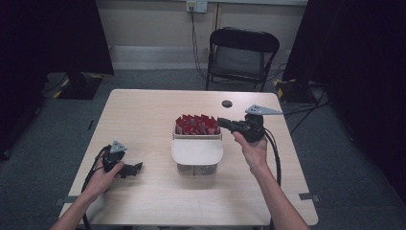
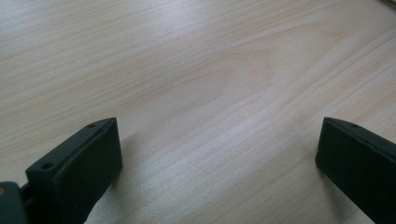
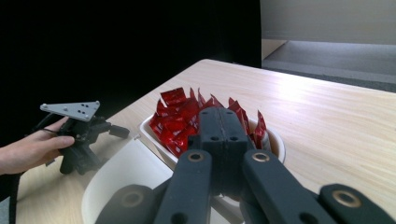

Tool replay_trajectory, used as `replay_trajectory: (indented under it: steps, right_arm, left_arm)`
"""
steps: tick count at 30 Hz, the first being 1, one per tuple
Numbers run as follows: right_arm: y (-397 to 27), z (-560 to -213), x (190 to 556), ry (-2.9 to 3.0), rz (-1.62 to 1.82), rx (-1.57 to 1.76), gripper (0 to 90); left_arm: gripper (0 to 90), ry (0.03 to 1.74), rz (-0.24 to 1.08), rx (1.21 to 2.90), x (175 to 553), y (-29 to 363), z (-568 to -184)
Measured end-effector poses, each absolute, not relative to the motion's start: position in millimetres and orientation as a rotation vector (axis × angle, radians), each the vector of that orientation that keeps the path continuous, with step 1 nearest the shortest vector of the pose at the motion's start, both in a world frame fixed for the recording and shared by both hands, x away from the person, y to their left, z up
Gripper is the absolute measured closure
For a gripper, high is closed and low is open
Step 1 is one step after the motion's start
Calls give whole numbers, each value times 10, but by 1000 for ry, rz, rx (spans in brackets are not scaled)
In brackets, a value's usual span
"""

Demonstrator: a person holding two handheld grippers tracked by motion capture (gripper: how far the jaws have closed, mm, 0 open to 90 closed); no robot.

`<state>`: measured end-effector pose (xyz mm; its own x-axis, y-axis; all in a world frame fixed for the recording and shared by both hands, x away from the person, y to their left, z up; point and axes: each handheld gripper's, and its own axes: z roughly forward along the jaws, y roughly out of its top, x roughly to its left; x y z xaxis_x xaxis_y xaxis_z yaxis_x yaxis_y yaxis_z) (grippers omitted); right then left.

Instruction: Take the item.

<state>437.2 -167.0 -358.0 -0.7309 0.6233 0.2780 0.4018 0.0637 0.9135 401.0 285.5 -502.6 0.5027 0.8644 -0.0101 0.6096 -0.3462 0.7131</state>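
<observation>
So the right gripper (image 3: 223,122), jaws pressed together and empty, is hovering over the red sachets (image 1: 196,124), probably lining up a pick.

Soft overhead light, dark surroundings, slightly blurred close-ups.

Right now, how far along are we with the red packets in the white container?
Nothing looks done yet: the red packets all stand in the rear compartment of the white container, whose front part looks empty. In hand: the right gripper, jaws shut and empty, sits at the packets' edge. The left gripper rests open on the table. Picking packets remains.
</observation>
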Motion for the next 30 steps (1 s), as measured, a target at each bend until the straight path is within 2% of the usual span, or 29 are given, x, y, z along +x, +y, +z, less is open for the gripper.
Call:
replay_trajectory:
  steps: [30]
  right_arm:
    - [-1728,-3400,4341,2093,1817,1009,900]
  left_arm:
    - [0,1201,490,2086,4010,2858,-5024]
